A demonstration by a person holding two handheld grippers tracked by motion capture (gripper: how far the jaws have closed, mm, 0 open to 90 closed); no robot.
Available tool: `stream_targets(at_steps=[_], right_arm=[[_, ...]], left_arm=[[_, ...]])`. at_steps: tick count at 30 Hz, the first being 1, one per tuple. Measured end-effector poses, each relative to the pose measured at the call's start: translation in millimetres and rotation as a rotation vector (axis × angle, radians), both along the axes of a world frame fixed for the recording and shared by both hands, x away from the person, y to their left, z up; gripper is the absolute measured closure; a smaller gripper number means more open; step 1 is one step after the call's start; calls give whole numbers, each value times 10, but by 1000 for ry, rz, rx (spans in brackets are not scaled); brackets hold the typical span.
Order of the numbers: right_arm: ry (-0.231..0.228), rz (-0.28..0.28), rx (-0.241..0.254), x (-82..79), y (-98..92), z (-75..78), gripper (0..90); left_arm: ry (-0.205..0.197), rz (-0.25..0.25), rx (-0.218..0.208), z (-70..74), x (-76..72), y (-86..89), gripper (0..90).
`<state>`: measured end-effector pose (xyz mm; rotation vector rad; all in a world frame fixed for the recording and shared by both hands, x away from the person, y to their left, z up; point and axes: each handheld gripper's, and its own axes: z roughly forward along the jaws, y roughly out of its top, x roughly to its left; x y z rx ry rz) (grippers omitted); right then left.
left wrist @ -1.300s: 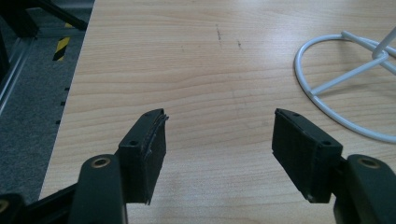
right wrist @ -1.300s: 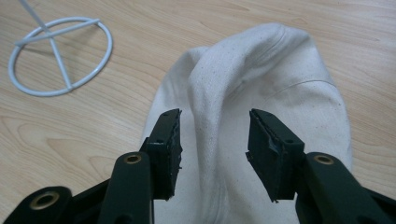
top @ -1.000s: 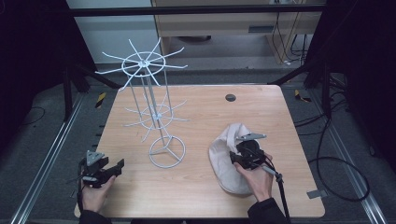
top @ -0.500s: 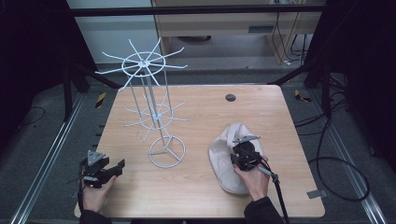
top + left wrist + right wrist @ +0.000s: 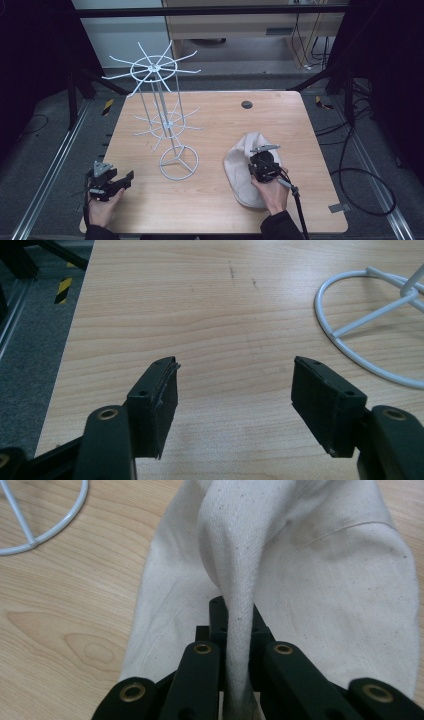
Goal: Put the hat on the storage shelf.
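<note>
The cream canvas cap point(image 5: 243, 175) lies on the right half of the wooden table point(image 5: 220, 210), toward the near edge, with a fold of its cloth point(image 5: 235, 580) drawn up into a ridge. That ridge runs straight between the jaws of the right gripper point(image 5: 235, 615), which are pressed together on the fabric — in the high view the right gripper point(image 5: 263, 164) sits on top of the cap, held by the person's right hand point(image 5: 274, 192). To the cap's left stands a white wire display rack point(image 5: 167, 120), two tiers of radiating hooks on a thin post above a ring base point(image 5: 365, 335), near the cap but apart from it. Further left, at the table's near left corner, the left gripper point(image 5: 235, 385) hovers over bare wood — its jaws spread wide with nothing between them, held in the left hand point(image 5: 102, 207).
</note>
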<state>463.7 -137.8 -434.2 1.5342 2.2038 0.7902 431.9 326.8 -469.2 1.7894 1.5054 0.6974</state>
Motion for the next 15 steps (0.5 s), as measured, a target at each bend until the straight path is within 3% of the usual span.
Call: stream_targets(at_steps=[9, 15], right_arm=[[-44, 18, 14, -72, -108, 110, 883], [-107, 52, 69, -163, -253, 231, 884]], left_arm=[[-2, 0, -5, 9, -5, 1, 351], [-5, 3, -9, 14, -9, 5, 351]])
